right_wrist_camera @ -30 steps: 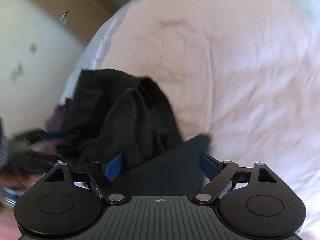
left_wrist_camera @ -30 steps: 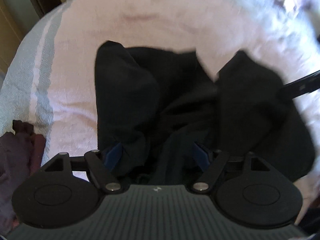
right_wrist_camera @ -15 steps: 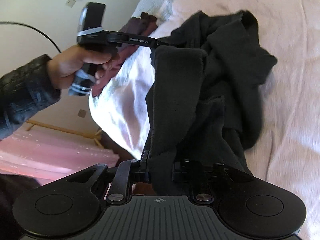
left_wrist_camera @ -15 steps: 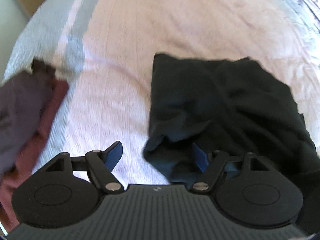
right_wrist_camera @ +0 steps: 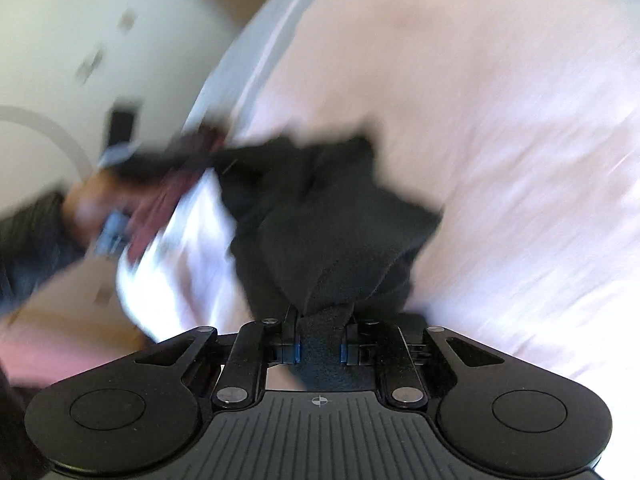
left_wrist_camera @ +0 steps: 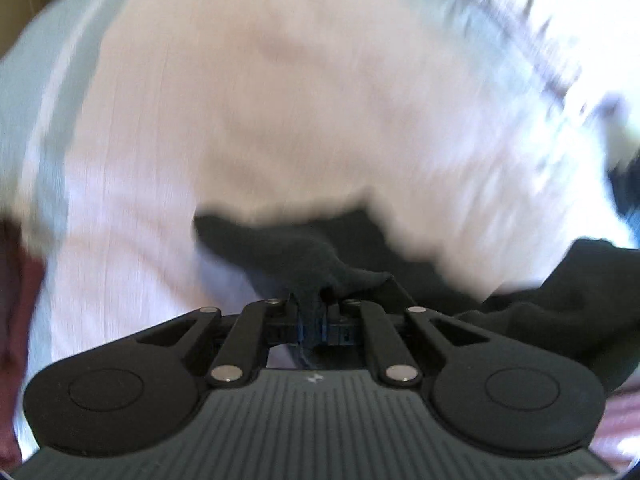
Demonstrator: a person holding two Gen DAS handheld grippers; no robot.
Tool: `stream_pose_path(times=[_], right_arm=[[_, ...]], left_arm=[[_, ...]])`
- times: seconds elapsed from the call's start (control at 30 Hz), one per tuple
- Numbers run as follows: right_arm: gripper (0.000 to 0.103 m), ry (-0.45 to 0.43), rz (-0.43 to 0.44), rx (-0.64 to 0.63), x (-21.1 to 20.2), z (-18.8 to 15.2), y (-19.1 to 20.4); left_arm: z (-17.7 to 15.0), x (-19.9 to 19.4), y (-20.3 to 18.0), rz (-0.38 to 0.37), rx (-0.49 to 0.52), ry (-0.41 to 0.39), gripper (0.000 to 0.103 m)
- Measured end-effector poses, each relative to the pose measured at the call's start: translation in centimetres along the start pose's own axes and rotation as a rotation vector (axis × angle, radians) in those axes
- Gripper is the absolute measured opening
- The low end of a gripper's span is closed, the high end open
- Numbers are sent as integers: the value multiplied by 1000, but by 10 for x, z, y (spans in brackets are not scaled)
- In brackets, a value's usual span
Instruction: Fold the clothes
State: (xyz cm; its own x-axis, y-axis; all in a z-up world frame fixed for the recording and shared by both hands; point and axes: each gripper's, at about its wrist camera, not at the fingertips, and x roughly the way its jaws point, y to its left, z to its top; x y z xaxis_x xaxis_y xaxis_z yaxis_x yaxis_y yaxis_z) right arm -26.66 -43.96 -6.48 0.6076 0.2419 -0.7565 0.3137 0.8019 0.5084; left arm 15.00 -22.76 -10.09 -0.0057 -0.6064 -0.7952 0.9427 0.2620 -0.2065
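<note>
Black garment point(left_wrist_camera: 304, 256) — pinched between both tongs, left point(left_wrist_camera: 310, 326) and right point(right_wrist_camera: 320, 350).

A bed point(left_wrist_camera: 280, 100) with a pale pink cover carries everything; a grey-and-white striped band runs along its left edge point(right_wrist_camera: 256, 60). A maroon garment point(left_wrist_camera: 16, 280) lies at that left edge, partly over the stripes. The black garment point(right_wrist_camera: 328, 208) trails onto the cover near the same edge; how much rests there is blurred.

Each wrist camera sits close behind its own fingers, angled steeply down at the bed point(left_wrist_camera: 280, 120); both views share the black garment point(right_wrist_camera: 340, 220).
</note>
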Motion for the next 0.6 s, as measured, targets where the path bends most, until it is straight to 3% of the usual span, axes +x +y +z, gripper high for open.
stream_pose_path(times=[0.17, 0.27, 0.33, 0.4, 0.47, 0.6], right_arm=[[15, -342, -210, -134, -116, 54, 5], [15, -518, -315, -230, -173, 61, 26], [15, -567, -328, -245, -189, 47, 39], [15, -523, -312, -236, -186, 24, 42], [15, -407, -285, -214, -163, 0, 38], [17, 23, -75, -64, -73, -69, 18]], left_arm=[[71, -70, -23, -116, 14, -286, 5], [81, -97, -41, -147, 32, -356, 5], [67, -100, -50, -138, 48, -332, 5], [40, -90, -52, -116, 31, -255, 5], [2, -69, -49, -77, 2, -125, 5], [-86, -9, -37, 52, -70, 262, 6]])
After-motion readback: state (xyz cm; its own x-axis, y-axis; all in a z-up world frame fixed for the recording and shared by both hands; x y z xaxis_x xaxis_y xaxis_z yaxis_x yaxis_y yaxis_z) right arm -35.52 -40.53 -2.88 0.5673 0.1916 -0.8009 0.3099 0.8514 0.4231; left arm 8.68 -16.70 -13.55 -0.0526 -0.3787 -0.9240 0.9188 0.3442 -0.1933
